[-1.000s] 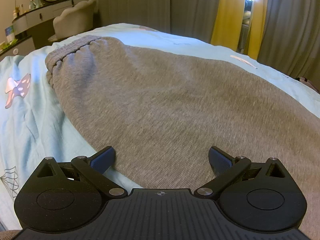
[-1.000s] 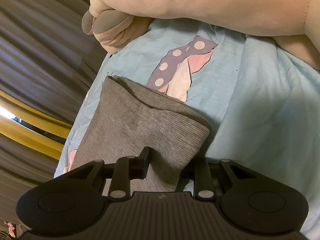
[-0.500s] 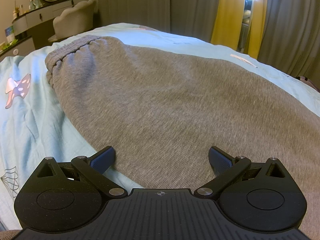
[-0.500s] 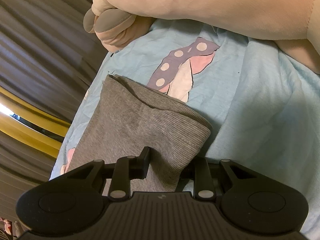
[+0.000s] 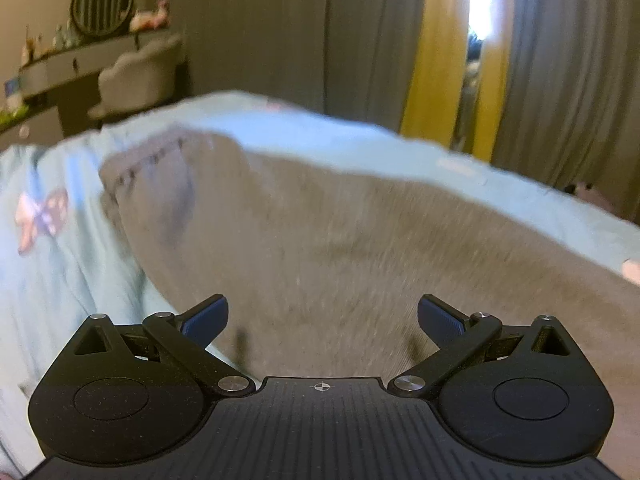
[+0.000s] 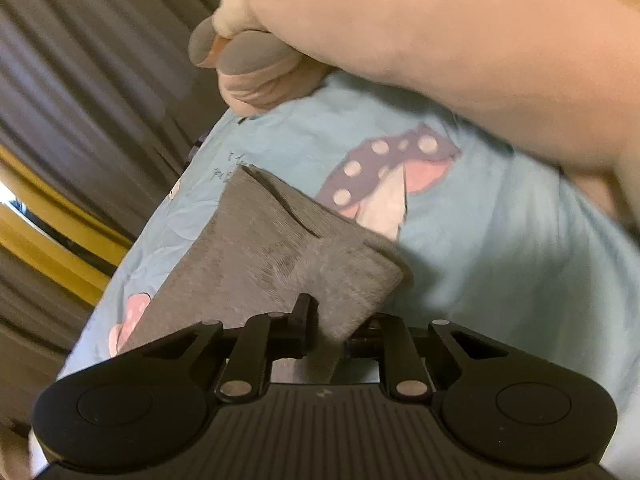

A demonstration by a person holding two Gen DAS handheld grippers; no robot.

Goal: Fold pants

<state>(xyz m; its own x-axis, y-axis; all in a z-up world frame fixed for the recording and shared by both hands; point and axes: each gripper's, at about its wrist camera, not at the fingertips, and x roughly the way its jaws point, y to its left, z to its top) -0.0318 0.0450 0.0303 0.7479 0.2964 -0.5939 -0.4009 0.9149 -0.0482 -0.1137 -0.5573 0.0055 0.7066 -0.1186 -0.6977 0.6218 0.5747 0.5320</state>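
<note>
Right gripper point(image 6: 328, 320): jaws pressed together on the ribbed cuff end of the grey knit sweatpants point(image 6: 280, 264), fabric bunched between the pads just ahead of the body. Cuff looks lifted off the light-blue printed bedsheet point(image 6: 500, 260); the leg trails down and to the gripper's left.

Left gripper point(image 5: 322, 320): jaws spread wide, nothing between them. It hangs over the broad middle of the sweatpants point(image 5: 340, 240), which run forward to the gathered elastic waistband point(image 5: 160, 156) ahead-left. Frame is motion-blurred, so height over the cloth is unclear.

Read: opening of a lengthwise fold, cuff to be carried toward the waistband.

Doing it well:
- Pinch catches only the near corner of the cuff. I can't tell whether both layers are held; if one slips, the fold skews. Re-grip deeper if it sags.
- Carry the cuff high enough that the leg doesn't drag and ruck up.
- Use the left gripper as an anchor: press on the fabric at the intended crease line, or pinch the near edge just left of it.
- Land cuff edge parallel to the waistband.

Edges and room:
- A big beige plush toy point(image 6: 400, 40) lies ahead of and above the right gripper, near the cuff. Swing away from it.
- Bed edge runs on the right gripper's left, with grey and yellow curtains point(image 6: 80, 160) beyond.
- Open sheet point(image 5: 60, 280) left of the left gripper, more beyond the waistband. Pale chair point(image 5: 136, 76) and dresser point(image 5: 60, 72) sit far ahead-left, well clear.
</note>
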